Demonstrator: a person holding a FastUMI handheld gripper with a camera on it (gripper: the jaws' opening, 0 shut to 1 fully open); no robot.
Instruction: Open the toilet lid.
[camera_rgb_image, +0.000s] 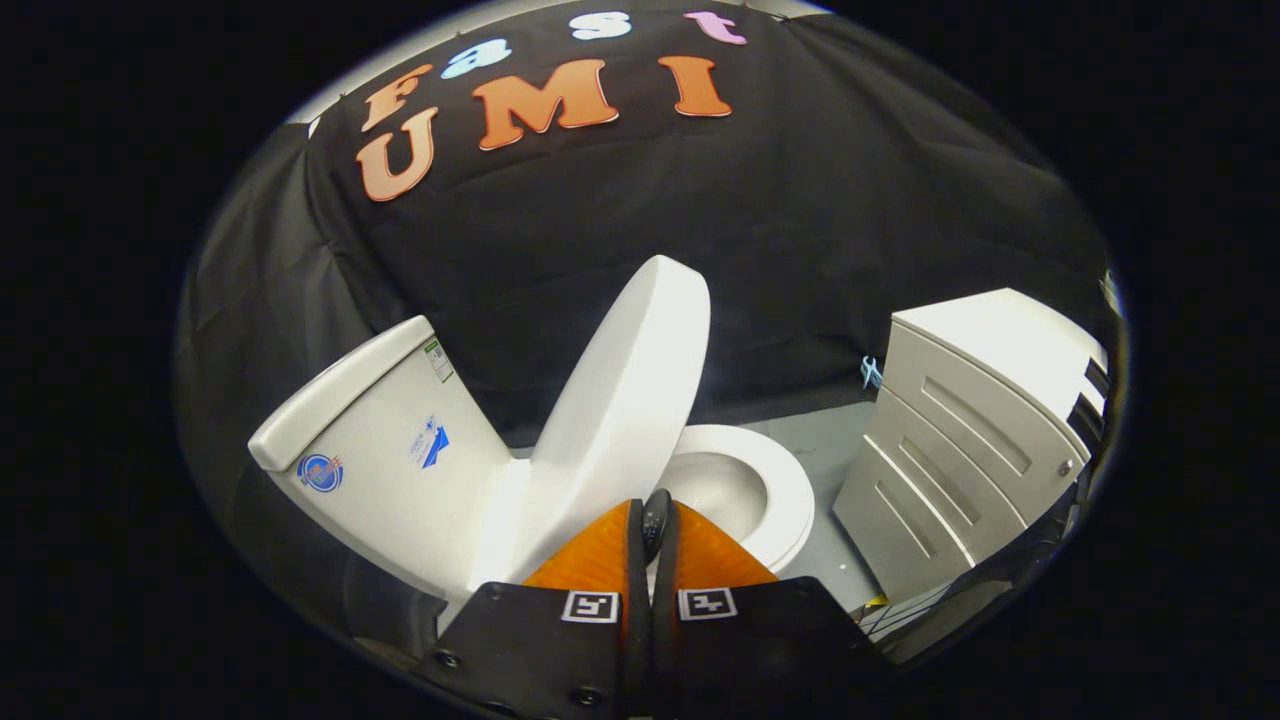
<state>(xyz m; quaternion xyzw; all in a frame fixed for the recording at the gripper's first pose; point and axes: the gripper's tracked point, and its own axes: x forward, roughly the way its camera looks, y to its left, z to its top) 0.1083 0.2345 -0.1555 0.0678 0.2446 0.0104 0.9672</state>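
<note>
Two fingers of the gripper (655, 520) stand pressed together with nothing caught between them, their tips just in front of the lower edge of the toilet lid (625, 400). Whether the tips actually touch the lid cannot be told from this angle.

The lid is raised and tilted back toward the tank (385, 440), not yet resting against it; a gap shows between its upper part and the tank's face. The toilet bowl (745, 490) lies open just beside the lid, on the side away from the tank, with its white rim and pale inner basin showing. The tank stands on the far side of the lid from the bowl, white, with a flat cover on top and a few small stickers on its face.

Past the bowl, well apart from the lid, stands a pale cabinet (960, 440) with panelled drawer fronts and a small round knob. A grey floor (825, 450) runs between the bowl and the cabinet. Behind the lid and tank hangs the black cloth wall (800, 250) of the booth.
</note>
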